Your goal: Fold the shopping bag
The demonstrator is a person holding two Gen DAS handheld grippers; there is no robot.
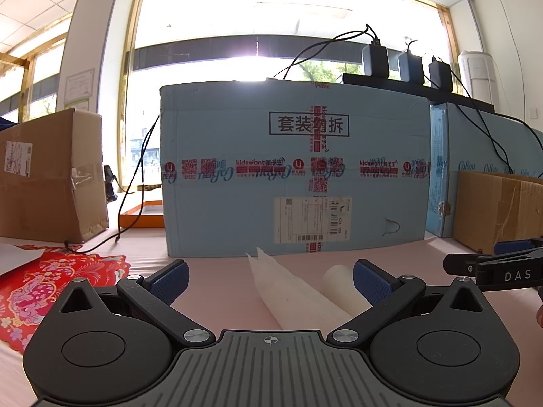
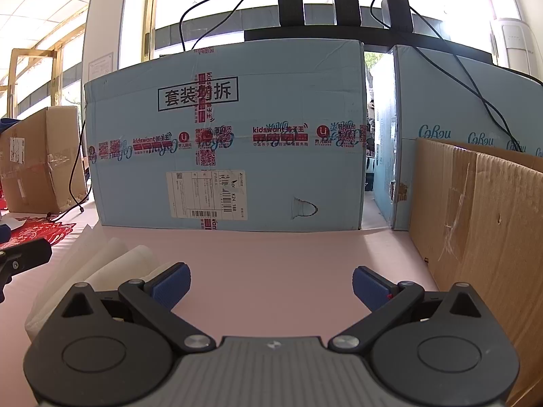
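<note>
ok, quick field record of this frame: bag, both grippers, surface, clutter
bag: white shopping bag, already folded or rolled into a narrow bundle, lying on the table
left gripper: jaws open, bag lies between them, not gripped
right gripper: jaws open, empty, bag off to its left
surface: pink table cover
clutter: blue carton, brown box, red paper-cut

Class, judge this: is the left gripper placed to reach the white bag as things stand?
Probably yes. The left gripper is open, and the white bag lies on the pink table between its fingers, with nothing in the way.
</note>
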